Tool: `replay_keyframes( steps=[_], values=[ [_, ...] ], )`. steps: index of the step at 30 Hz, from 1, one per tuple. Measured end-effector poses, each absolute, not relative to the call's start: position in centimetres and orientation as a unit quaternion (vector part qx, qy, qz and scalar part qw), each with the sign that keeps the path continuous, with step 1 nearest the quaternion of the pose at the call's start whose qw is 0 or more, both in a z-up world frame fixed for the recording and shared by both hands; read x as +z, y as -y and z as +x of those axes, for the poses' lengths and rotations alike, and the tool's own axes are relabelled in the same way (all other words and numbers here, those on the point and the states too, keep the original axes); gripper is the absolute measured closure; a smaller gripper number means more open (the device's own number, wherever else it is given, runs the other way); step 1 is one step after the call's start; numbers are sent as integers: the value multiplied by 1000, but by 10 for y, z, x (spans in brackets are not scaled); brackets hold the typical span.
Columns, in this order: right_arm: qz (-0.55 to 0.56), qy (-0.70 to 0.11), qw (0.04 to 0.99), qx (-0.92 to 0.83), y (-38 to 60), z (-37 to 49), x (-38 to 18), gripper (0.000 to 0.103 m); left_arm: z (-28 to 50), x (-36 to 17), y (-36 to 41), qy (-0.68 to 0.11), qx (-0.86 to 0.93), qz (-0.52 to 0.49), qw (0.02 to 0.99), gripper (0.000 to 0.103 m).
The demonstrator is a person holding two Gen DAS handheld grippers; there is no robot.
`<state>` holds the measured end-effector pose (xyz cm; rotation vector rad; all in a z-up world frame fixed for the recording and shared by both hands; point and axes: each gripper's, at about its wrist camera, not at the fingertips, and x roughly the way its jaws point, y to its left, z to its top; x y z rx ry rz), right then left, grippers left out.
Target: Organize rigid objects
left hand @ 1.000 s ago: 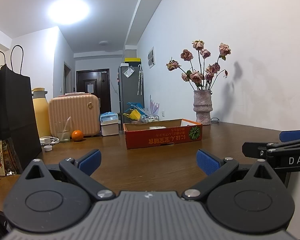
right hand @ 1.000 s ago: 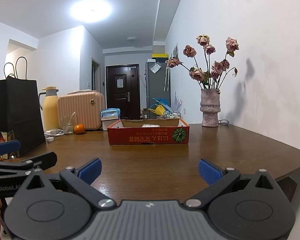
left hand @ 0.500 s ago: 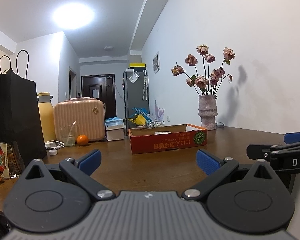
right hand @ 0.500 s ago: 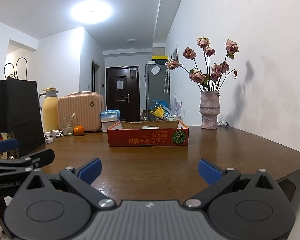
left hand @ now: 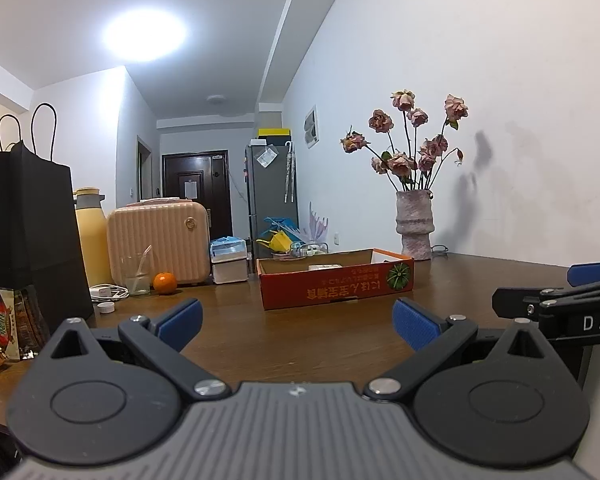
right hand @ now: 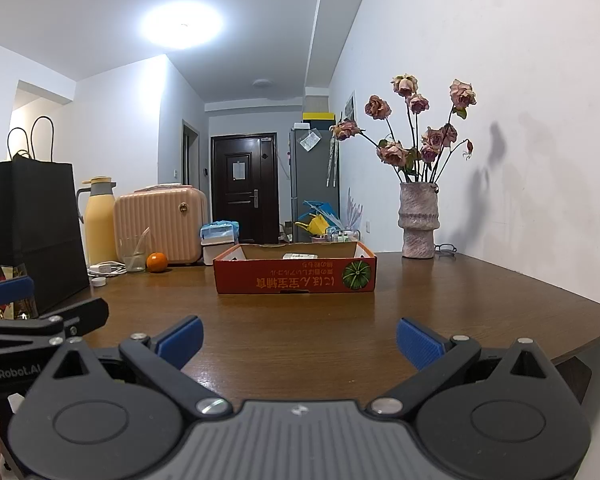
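A shallow red cardboard box (left hand: 336, 282) (right hand: 296, 272) with a pumpkin picture stands in the middle of the brown table (left hand: 300, 344) (right hand: 300, 320), a small white item inside it. An orange (left hand: 165, 282) (right hand: 157, 261), a glass with a straw (left hand: 137, 274) (right hand: 134, 254) and a yellow thermos (left hand: 89, 240) (right hand: 99, 224) stand at the back left. My left gripper (left hand: 296, 324) is open and empty at the near edge. My right gripper (right hand: 300, 340) is open and empty too, beside the left one, whose side shows at the left of the right wrist view.
A black paper bag (left hand: 24, 232) (right hand: 36, 232) stands at the left with snack packets (left hand: 8, 324) before it. A pink case (left hand: 160, 240) (right hand: 160, 224), a small white-and-blue container (left hand: 229, 258), a charger cable (left hand: 108, 292) and a vase of dried roses (left hand: 414, 224) (right hand: 418, 220) line the back. The wall is close on the right.
The left wrist view has tilted a little upward and shifted, so the box sits lower and further right. The right view has barely moved. Both grippers stay open.
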<state>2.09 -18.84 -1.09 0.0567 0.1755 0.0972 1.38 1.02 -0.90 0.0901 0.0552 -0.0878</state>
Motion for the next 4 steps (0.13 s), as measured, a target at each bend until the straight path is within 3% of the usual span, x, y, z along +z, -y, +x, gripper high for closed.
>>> replay_keyframes(
  steps=[4],
  values=[
    [29, -89, 994, 49, 189, 21, -12, 0, 14, -10, -11, -34, -48, 41, 997, 0]
  ],
)
